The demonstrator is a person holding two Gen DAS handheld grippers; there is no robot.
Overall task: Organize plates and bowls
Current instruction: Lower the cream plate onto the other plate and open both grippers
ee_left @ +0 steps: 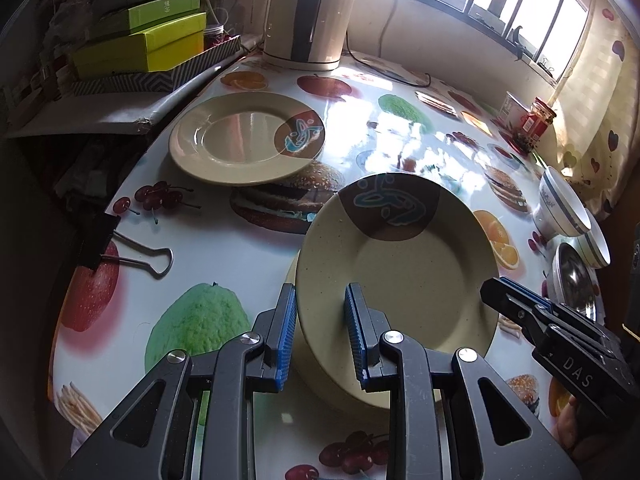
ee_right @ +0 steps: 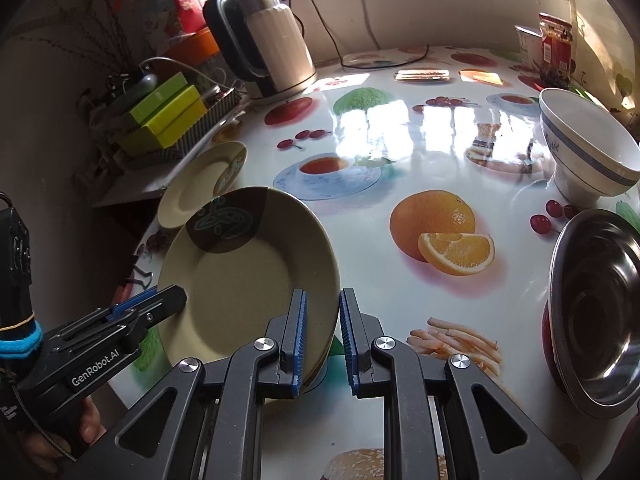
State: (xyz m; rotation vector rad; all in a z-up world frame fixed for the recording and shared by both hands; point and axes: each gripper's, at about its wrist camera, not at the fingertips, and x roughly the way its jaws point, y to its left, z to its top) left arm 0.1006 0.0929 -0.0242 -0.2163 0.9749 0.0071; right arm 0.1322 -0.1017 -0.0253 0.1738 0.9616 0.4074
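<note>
Both hand-held grippers, left (ee_left: 320,332) and right (ee_right: 323,336), clamp plate (ee_left: 400,272) rim; rigid, glossy, breakable; hold edges.

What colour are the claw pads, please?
Blue, ribbed pads; clearest in the left wrist view.

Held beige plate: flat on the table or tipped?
Tipped. The held plate is raised on one side, its rim clamped by the left gripper and the right gripper.
</note>
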